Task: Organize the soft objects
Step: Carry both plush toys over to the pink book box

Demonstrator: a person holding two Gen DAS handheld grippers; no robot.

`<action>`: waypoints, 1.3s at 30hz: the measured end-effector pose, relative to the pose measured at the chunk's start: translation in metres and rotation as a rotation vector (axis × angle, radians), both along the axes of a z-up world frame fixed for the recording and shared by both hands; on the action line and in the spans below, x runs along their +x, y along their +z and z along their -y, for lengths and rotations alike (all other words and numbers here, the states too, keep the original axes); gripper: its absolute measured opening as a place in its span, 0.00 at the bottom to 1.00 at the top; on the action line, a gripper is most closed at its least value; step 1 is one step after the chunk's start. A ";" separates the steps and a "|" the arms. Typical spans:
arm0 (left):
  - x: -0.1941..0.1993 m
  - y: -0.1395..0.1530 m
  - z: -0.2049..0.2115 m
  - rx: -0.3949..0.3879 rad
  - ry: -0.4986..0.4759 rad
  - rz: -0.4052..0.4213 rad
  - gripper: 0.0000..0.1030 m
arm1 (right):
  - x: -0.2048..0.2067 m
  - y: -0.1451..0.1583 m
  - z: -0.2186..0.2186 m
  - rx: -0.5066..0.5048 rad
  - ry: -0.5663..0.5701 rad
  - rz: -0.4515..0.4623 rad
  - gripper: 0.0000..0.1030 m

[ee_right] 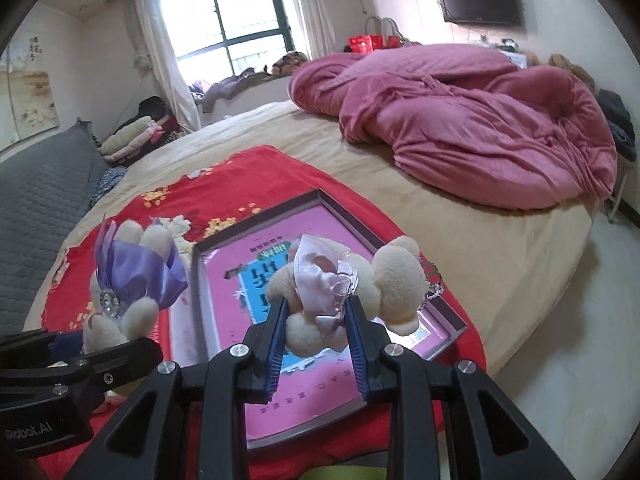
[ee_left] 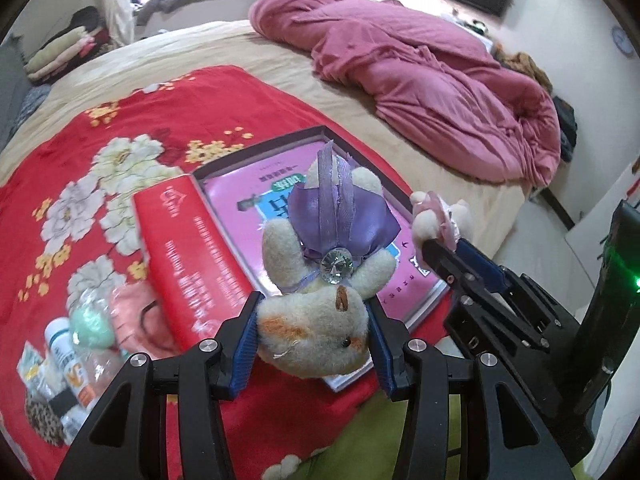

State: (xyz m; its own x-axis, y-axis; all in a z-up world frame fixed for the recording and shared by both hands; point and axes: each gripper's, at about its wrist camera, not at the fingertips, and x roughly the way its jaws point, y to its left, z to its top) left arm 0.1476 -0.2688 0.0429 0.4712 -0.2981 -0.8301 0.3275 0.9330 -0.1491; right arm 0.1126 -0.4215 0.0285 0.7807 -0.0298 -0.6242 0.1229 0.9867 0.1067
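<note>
Left tongs (ee_left: 312, 344) hide bottles (ee_left: 64, 360) — unseen rightward.

Cream bear (ee_left: 316, 332) in purple satin (ee_left: 340, 216); red, flower-patterned cloth (ee_left: 120, 128); pink quilt (ee_left: 420, 80).

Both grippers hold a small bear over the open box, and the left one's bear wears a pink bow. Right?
Not quite. The left gripper holds the bear with a purple bow, as the left wrist view shows; the pink-bowed bear is in the right gripper. Both hang over the open box.
</note>
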 end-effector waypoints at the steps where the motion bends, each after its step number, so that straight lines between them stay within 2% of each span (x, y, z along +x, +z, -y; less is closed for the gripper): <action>1: 0.004 -0.002 0.005 0.011 -0.011 -0.007 0.49 | 0.004 -0.004 0.003 0.003 -0.006 -0.014 0.28; 6: 0.023 -0.014 0.024 0.049 -0.051 -0.040 0.49 | 0.019 -0.021 0.015 0.018 -0.031 -0.079 0.28; 17: 0.045 -0.041 0.048 0.095 -0.095 -0.101 0.50 | 0.037 -0.046 0.037 0.099 -0.051 -0.150 0.30; 21: 0.054 -0.049 0.055 0.146 -0.117 -0.128 0.50 | 0.039 -0.051 0.047 0.154 -0.061 -0.163 0.30; 29: 0.074 -0.068 0.065 0.240 -0.146 -0.191 0.50 | 0.040 -0.057 0.052 0.202 -0.058 -0.181 0.30; 39: 0.057 -0.083 0.078 0.310 -0.221 -0.256 0.50 | 0.038 -0.059 0.060 0.260 -0.068 -0.179 0.34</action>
